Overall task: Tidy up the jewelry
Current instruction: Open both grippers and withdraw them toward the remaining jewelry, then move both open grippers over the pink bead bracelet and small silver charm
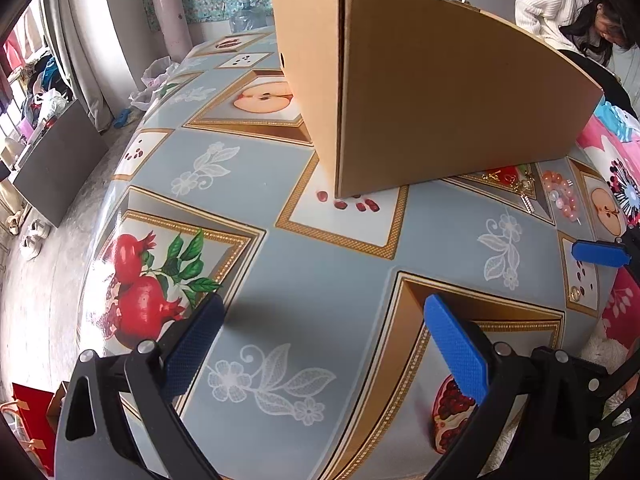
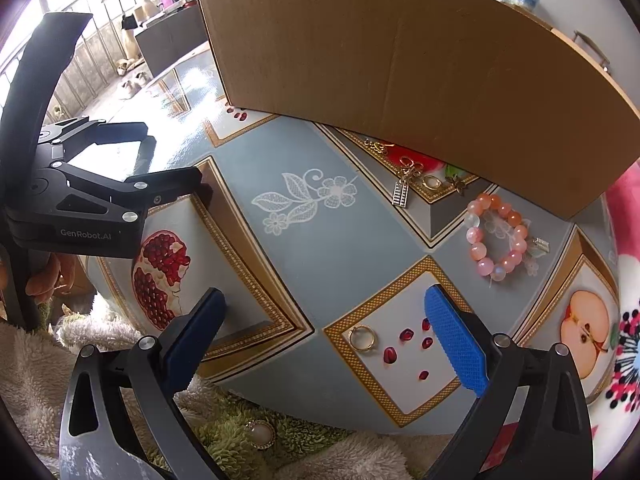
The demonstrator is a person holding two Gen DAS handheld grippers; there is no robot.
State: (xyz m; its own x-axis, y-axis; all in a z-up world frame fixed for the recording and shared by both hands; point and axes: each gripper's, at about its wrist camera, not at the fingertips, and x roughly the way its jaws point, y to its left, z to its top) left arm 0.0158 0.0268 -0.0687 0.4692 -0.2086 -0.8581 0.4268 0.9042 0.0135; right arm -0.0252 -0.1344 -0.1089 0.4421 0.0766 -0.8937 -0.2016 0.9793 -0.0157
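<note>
Pink bead bracelet (image 2: 497,237) beside cardboard box (image 2: 400,64)

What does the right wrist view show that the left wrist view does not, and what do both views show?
Only the right wrist view shows the oval stone brooch on the green shaggy rug, off the table, and the small gold abacus-shaped charm.

Only the left wrist view shows the woman in a white sweater behind the box.

Both show the brown cardboard box, the pink bead bracelet, the thin gold ring and the fruit-patterned tablecloth. Both grippers are open and empty.
</note>
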